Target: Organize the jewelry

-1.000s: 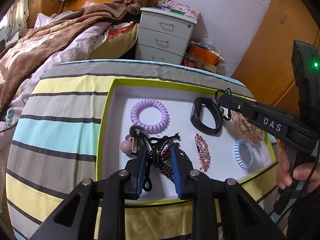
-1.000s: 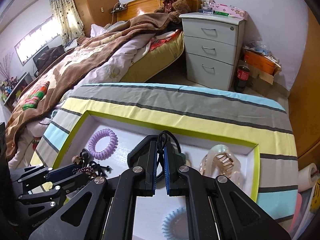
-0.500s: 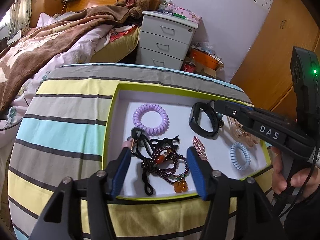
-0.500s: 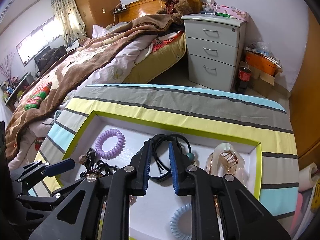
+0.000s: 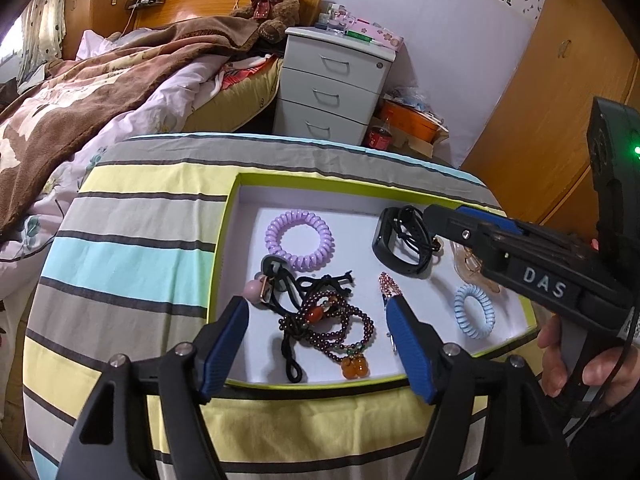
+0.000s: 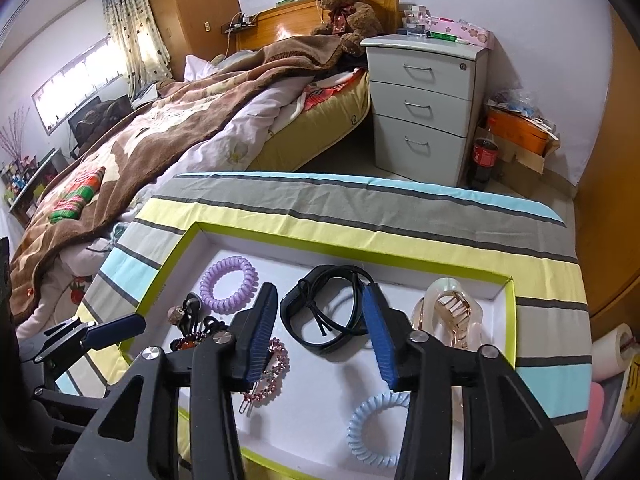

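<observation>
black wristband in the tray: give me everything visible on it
The black wristband is a smooth, matte loop that looks like rubber or silicone, thicker on its near side like a fitness-tracker body. It lies flat on the white floor of the green-rimmed tray, between the purple coil hair tie and the translucent claw clip. A thin black cord lies looped over and across it. The right gripper sits around it, jaws just opened, pads clear of it.

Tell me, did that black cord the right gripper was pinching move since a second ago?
Yes. The black cord dropped out of the right gripper, whose jaws have just been opening, and now lies on the black band in the tray.
</observation>
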Tool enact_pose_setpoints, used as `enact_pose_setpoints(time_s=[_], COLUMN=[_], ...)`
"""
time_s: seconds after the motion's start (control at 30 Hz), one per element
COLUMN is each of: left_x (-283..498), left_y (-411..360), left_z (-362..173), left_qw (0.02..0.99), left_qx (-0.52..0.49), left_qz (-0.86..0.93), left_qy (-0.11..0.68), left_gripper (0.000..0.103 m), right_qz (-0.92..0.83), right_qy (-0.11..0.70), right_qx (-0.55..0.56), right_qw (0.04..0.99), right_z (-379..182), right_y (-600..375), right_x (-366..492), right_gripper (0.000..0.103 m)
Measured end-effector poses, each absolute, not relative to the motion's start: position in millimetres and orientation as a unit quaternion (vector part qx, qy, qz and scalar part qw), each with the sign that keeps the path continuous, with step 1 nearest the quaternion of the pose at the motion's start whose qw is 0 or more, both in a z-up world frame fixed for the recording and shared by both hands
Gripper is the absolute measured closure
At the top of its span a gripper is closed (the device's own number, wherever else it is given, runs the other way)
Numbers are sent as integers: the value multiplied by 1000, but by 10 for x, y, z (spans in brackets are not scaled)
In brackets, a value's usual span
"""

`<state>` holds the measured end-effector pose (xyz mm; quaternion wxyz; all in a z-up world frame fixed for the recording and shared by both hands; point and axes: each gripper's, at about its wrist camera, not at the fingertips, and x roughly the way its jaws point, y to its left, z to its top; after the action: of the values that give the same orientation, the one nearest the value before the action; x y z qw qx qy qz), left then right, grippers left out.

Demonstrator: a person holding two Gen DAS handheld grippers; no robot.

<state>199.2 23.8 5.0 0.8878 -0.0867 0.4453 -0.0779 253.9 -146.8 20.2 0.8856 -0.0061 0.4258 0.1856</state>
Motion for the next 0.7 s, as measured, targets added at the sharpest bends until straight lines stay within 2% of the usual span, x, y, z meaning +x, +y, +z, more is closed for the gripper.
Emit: enact_pose_setpoints(time_s=[0.7], left_x=[1939], left_y=[127], left_z=[109], left_qw=[898], left_qx=[-42], left_qz=[-24], left_qy=[437], left_gripper=[28], right_qz=[121], right_qy=[405], right_qx=[12], right_qw=[906], right_z=[273], right_y=[-1711], right_x=[2240], right_gripper=[57])
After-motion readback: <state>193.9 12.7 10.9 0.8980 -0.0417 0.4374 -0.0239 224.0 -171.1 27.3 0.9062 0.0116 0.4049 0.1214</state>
